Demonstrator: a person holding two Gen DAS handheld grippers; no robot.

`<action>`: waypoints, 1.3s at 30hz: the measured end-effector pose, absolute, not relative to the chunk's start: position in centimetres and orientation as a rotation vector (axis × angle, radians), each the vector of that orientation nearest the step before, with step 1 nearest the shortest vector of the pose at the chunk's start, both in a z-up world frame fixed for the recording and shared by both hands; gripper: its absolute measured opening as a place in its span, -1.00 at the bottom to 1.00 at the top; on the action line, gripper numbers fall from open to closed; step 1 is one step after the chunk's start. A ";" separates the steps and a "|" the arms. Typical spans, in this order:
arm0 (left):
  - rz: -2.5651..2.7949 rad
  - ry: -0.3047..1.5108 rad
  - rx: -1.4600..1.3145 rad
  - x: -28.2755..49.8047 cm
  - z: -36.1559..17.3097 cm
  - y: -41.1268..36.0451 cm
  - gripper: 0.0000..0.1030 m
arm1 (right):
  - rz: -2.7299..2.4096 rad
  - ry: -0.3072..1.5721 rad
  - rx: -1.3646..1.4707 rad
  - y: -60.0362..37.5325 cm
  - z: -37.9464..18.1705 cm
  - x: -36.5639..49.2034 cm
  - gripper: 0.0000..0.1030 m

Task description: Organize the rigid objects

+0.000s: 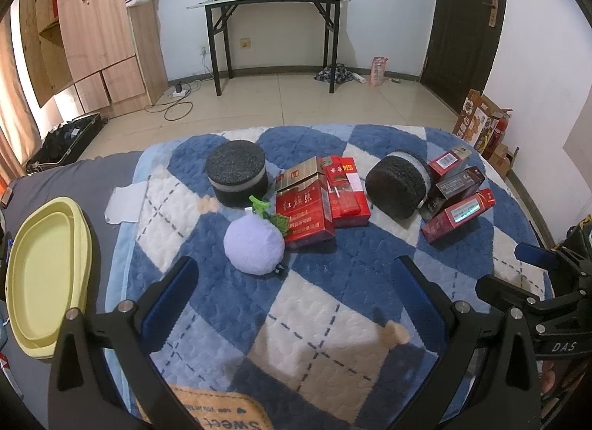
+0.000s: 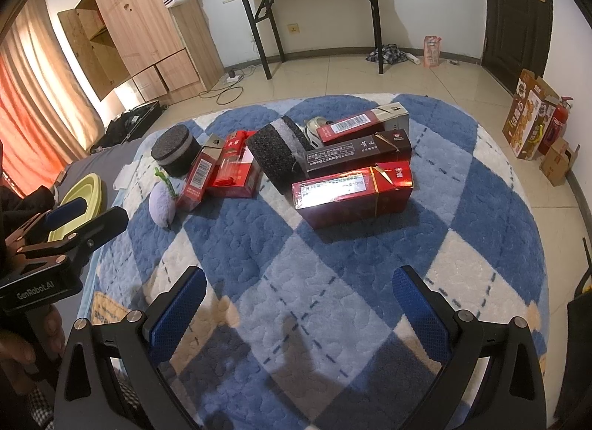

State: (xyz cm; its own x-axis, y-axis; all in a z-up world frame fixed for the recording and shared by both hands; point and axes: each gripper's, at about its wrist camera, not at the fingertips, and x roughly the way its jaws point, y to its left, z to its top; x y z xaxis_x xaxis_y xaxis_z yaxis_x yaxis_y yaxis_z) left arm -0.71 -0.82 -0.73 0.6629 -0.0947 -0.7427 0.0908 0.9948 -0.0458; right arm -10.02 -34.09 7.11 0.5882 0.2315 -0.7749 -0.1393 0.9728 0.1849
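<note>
On a blue-and-white quilted blanket (image 1: 314, 319) lie several red cartons. A red carton (image 1: 305, 206) and a second red box (image 1: 346, 189) sit mid-blanket. A black foam disc (image 1: 236, 176) stands flat at the left; another (image 1: 399, 184) lies on its side. Red and dark long boxes (image 1: 457, 204) are stacked at the right, shown nearer in the right wrist view (image 2: 355, 189). A lilac plush ball (image 1: 254, 245) lies in front. My left gripper (image 1: 296, 282) is open and empty above the blanket. My right gripper (image 2: 299, 293) is open and empty too.
A yellow-green tray (image 1: 44, 274) lies at the left on grey bedding. A white paper (image 1: 124, 202) lies beside the blanket. A black folding table (image 1: 273, 23), wooden wardrobe (image 1: 92, 34), dark door (image 1: 466, 19) and cardboard boxes (image 1: 481, 127) stand on the floor beyond.
</note>
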 end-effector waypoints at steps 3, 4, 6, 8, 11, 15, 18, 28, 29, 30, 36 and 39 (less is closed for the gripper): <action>-0.105 0.844 -0.002 -0.8 -0.7 -0.9 1.00 | 0.218 0.917 0.108 -34.1 7.1 -10.0 0.99; -0.105 0.846 -0.001 -0.8 -0.7 -0.9 1.00 | 0.219 0.920 0.111 -34.1 7.0 -10.0 0.99; -0.106 0.846 -0.001 -0.9 -0.7 -0.8 1.00 | 0.219 0.926 0.115 -34.1 6.9 -9.9 0.99; -0.103 0.845 -0.008 -0.9 -0.7 -0.7 1.00 | 0.218 0.930 0.121 -34.2 6.9 -9.9 0.99; -0.093 0.860 -0.052 -0.6 -0.7 0.0 1.00 | 0.212 0.933 0.128 -34.3 6.9 -9.8 0.99; -0.090 0.883 -0.140 -0.1 -0.9 2.0 1.00 | 0.197 0.929 0.160 -35.0 6.9 -9.9 0.99; -0.070 0.920 -0.100 0.6 -1.4 2.6 1.00 | 0.189 0.908 0.215 -36.1 7.3 -10.0 0.99; -0.083 1.028 0.163 5.3 -5.7 1.0 1.00 | 0.241 0.838 0.144 -37.8 7.7 -9.3 0.99; -0.104 1.031 0.144 5.6 -5.7 1.1 1.00 | 0.258 0.835 0.108 -37.1 7.6 -9.1 0.99; -0.113 1.026 0.134 5.7 -5.7 1.3 1.00 | 0.248 0.831 0.078 -36.7 7.5 -8.7 0.99; -0.145 1.052 0.105 6.8 -6.9 2.2 1.00 | 0.183 0.861 0.085 -36.7 6.4 -6.0 0.99; -0.157 1.084 0.056 7.3 -7.2 2.4 1.00 | 0.191 0.881 0.098 -36.8 5.1 -5.3 0.99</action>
State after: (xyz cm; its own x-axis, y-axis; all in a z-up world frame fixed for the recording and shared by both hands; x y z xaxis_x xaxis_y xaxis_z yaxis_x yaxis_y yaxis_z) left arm 7.34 2.44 -7.24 0.4577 -0.1004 -0.8834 0.1551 0.9874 -0.0319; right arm -5.31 -36.83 5.14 0.6208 0.2059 -0.7564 -0.1255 0.9785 0.1634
